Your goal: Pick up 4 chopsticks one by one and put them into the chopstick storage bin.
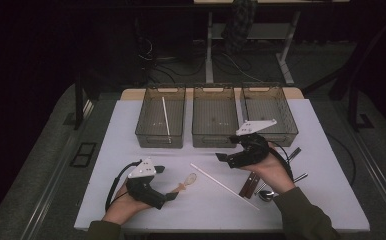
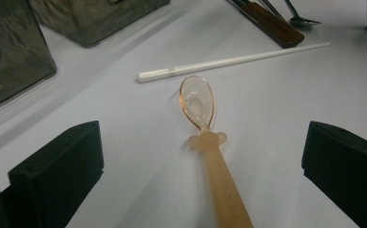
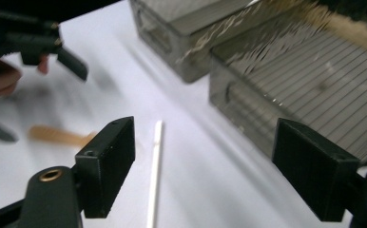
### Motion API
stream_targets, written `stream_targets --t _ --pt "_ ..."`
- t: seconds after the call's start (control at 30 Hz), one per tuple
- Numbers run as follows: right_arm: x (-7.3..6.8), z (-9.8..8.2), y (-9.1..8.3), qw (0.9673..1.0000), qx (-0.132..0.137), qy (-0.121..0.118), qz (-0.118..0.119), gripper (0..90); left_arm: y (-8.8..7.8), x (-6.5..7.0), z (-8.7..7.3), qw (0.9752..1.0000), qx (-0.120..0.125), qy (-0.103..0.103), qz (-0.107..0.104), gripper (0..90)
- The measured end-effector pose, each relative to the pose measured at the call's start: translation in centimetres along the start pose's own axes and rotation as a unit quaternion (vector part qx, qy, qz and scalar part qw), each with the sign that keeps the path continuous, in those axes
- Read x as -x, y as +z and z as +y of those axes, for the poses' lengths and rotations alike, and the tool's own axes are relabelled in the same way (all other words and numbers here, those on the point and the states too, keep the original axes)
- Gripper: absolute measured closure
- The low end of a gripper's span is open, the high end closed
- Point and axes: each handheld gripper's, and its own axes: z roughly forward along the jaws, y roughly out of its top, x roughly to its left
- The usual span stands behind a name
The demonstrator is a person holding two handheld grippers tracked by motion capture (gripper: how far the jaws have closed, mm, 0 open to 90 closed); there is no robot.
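Blurring bins (image 3: 286, 71) | spoon (image 3: 58, 135) half-hidden behind right tool (image 3: 205, 166)

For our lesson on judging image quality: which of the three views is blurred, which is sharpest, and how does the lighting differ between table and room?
Right gripper view: bins smeared by motion blur. Left gripper view: sharpest, orange spoon crisp. High view: white table evenly lit, room behind dark.

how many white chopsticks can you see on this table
2. One white chopstick lies inside the left bin. The other chopstick lies on the table, slanting between the orange spoon and the cutlery pile, which might hide more.
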Motion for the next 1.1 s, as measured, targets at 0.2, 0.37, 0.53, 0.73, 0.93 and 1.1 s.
stream_targets --t 0.2,0.37,0.53,0.73,0.93,1.1 --pt "-0.6 -2.0 -0.7 0.9999 -0.013 -0.002 0.009 28.2 -0.2 0.2 -0.3 1.0000 -0.003 0.000 0.006 0.0" --pt "-0.6 -3.7 -1.1 0.9995 -0.028 0.005 0.013 36.1 -0.2 0.4 -0.2 1.0000 -0.003 0.006 0.004 0.0" --pt "-1.0 -5.0 -1.6 0.9989 -0.038 0.008 0.025 44.5 0.0 0.5 -0.1 0.9999 -0.008 0.013 -0.001 0.0" --pt "-1.4 -6.4 -1.9 0.9975 -0.056 0.015 0.041 55.5 0.1 0.6 0.0 0.9999 -0.008 0.011 -0.001 0.0" --pt "-1.4 -6.9 -1.0 0.9962 -0.074 0.015 0.044 62.2 0.2 0.7 0.1 0.9998 -0.010 0.017 -0.002 0.0" --pt "-1.7 -7.1 0.1 0.9937 -0.094 0.015 0.060 70.6 0.3 0.8 0.1 0.9997 -0.011 0.019 -0.005 0.0"
